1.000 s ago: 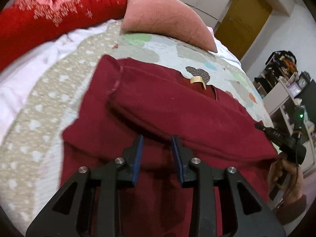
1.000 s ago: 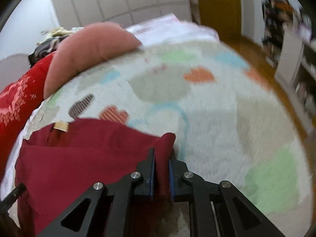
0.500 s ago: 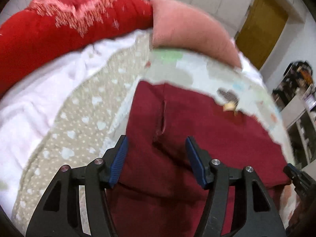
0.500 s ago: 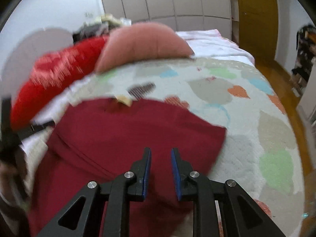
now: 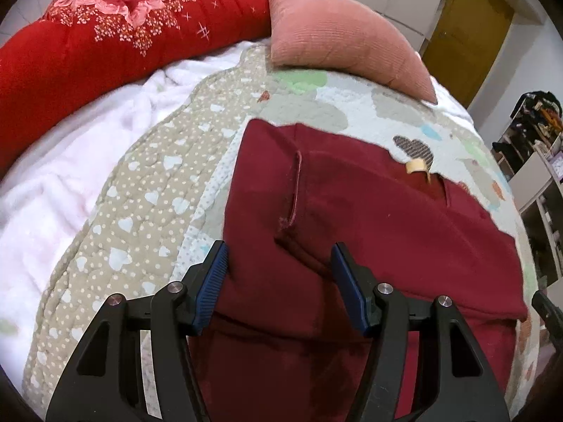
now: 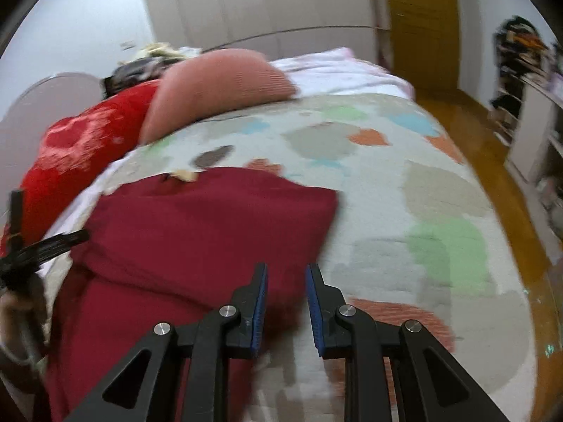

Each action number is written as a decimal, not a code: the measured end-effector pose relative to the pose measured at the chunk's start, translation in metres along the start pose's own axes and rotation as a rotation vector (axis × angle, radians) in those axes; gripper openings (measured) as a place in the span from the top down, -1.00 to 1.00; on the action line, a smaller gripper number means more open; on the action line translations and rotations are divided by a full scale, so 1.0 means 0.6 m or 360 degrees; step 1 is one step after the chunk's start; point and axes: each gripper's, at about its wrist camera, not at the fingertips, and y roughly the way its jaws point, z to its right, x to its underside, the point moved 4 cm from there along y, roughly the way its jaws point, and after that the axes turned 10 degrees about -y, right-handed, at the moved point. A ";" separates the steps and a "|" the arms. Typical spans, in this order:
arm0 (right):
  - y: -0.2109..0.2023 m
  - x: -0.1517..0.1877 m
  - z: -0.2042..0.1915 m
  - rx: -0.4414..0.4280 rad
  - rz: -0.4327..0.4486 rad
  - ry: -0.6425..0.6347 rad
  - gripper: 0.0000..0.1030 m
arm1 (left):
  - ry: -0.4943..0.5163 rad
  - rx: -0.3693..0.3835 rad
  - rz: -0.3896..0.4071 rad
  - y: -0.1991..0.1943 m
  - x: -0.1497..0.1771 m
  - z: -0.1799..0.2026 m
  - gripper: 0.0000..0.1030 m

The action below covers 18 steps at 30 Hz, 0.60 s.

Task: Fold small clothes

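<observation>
A dark red garment (image 5: 369, 218) lies folded on the patchwork quilt (image 5: 147, 204), with a tan label (image 5: 417, 167) at its far edge. My left gripper (image 5: 278, 249) hovers over the garment's left part, open wide; the cloth lies under the jaws and the pads do not press it. In the right wrist view the garment (image 6: 197, 225) lies flat with its right corner on the quilt (image 6: 422, 193). My right gripper (image 6: 286, 269) stands above that near right edge, open by a narrow gap with nothing between the pads. The left gripper (image 6: 35, 249) shows as a dark blur at the left.
A pink pillow (image 5: 337, 35) and a red embroidered blanket (image 5: 105, 35) lie at the far side of the bed. White fleece (image 5: 70, 161) lies left of the quilt. A yellow door (image 6: 422, 35), wooden floor and cluttered shelves (image 6: 535, 123) are to the right.
The left jaws opened wide and the view shifted left along the garment. The right gripper let go of the red corner, which now lies flat, and drew up and back.
</observation>
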 end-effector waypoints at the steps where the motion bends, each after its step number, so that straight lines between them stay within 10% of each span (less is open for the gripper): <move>1: 0.005 0.000 -0.016 -0.0017 -0.0008 -0.0049 0.61 | 0.0011 -0.0011 -0.0006 0.004 0.003 0.000 -0.18; 5: 0.051 0.029 -0.034 0.0127 -0.0176 -0.0196 0.61 | 0.0064 -0.0023 -0.0006 0.006 0.009 -0.003 -0.19; 18: -0.020 0.027 -0.044 0.0042 -0.0042 -0.0021 0.51 | 0.0103 -0.0049 0.0025 -0.047 0.036 -0.006 -0.19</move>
